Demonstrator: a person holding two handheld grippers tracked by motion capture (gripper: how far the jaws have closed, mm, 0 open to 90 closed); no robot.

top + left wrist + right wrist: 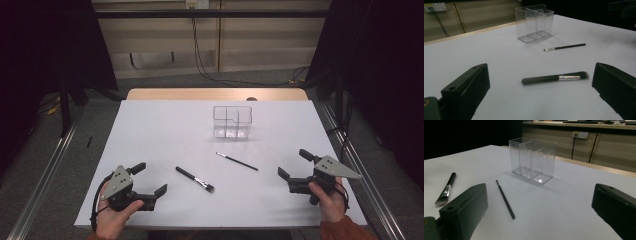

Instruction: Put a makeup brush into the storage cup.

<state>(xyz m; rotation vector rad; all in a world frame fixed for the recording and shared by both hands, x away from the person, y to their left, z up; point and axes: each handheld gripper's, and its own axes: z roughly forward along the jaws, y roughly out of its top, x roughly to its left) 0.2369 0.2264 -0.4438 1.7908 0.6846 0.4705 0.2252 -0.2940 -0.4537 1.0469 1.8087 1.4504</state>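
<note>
1. The left hand-held gripper [150, 180] is resting low at the near left part of the white surface [165, 130], gripped by the person's left hand [112, 212]; its jaws are standing spread wide, with nothing between them.
2. The right hand-held gripper [295, 164] is sitting at the near right part of the surface in the person's right hand [330, 200]; its jaws are likewise spread apart and pinching nothing.
3. The thick makeup brush [195, 180] is lying flat on the surface between the two grippers, nearer the left one and apart from it; in the left gripper view this brush [555, 78] is lying crosswise just beyond the open jaws, bristles pointing toward that view's right.
4. The thin brush [237, 162] is lying flat a little farther back, near the thick one without touching it; in the right gripper view it [505, 199] is lying just ahead of the jaws.
5. The clear plastic organizer [232, 121] is standing upright behind both brushes, well apart from the grippers, its compartments holding nothing.
</note>
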